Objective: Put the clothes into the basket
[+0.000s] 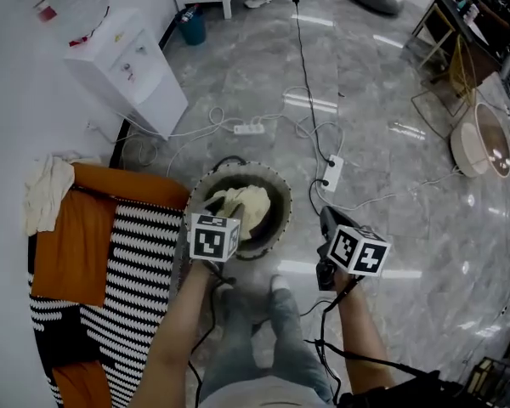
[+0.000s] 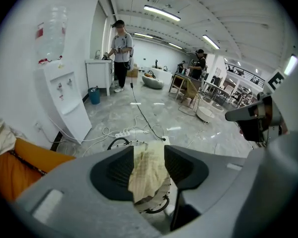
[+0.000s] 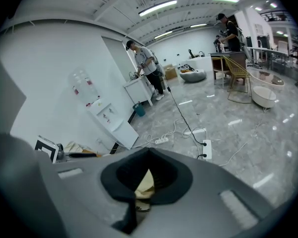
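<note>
Left gripper (image 1: 214, 207): over the near left rim of the basket, jaws spread wide. The crumpled pale yellow cloth (image 2: 148, 175) shows in the gap, and the pads do not seem to pinch it (released, as I read it).
Right gripper (image 1: 327, 222): jaws brought together at the tips with nothing between them. It hangs to the right of the basket, apart from it.
Basket: a round dark woven basket with a white-flecked rim (image 1: 274, 180), on the grey floor just ahead of the person's feet. The yellow cloth lies heaped inside.
Risk at the basket: a fold could catch on a ribbed pad and be dragged back over the rim when the gripper lifts. A knock on the rim could tip the basket.
Left to do: a bunched cream garment (image 1: 46, 192) sits on the far corner of the orange cushion (image 1: 78, 240), beside the black-and-white striped cover (image 1: 138, 262) and well apart from the basket.
Risk there: a shallow pinch might take one layer only, so the trailing cloth could drop short.
Floor beyond: a white power strip (image 1: 332, 173) and loose cables could snag a dangling sleeve.
</note>
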